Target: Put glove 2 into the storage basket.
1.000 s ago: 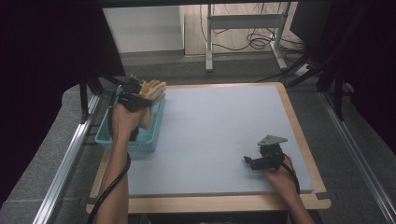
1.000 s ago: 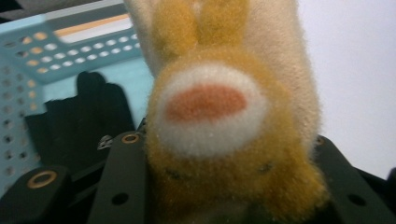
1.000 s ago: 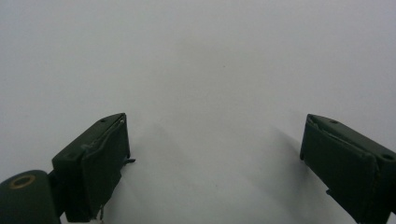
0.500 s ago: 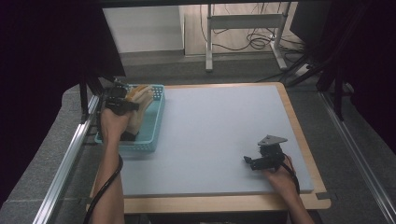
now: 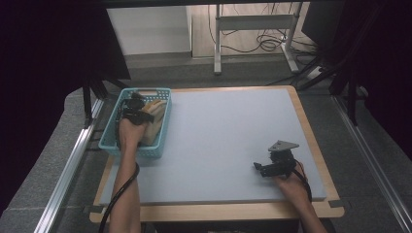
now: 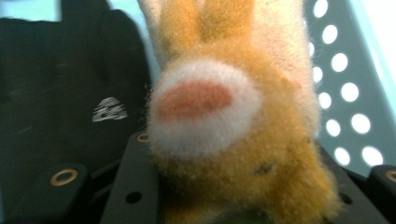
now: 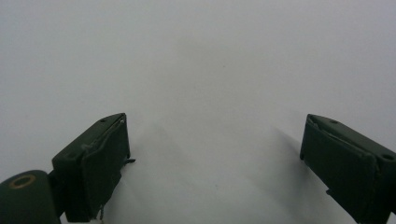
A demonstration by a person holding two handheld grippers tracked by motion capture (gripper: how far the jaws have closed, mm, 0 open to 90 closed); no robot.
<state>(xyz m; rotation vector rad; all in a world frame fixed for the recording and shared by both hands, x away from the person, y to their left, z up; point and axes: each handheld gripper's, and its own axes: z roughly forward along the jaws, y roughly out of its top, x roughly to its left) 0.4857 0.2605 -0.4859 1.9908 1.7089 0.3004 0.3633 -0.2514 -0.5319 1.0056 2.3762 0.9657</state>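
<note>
Open grey mat (image 5: 223, 141) ahead; teal basket (image 5: 111, 145) walls around plush toy (image 5: 154, 121).

Grey floor (image 5: 43, 160) surrounding the table; white metal stand (image 5: 252, 29) and loose cables (image 5: 265, 43) sitting behind; dark curtains (image 5: 43, 48) hanging alongside.

The left forearm reaches up the left of the high view, its hand wrapped round the left gripper (image 5: 137, 112), whose jaws, having just closed further, are clamped on something furry. At lower right, the right gripper (image 5: 263, 169) sits low, jaws spread wide apart with nothing between.
</note>
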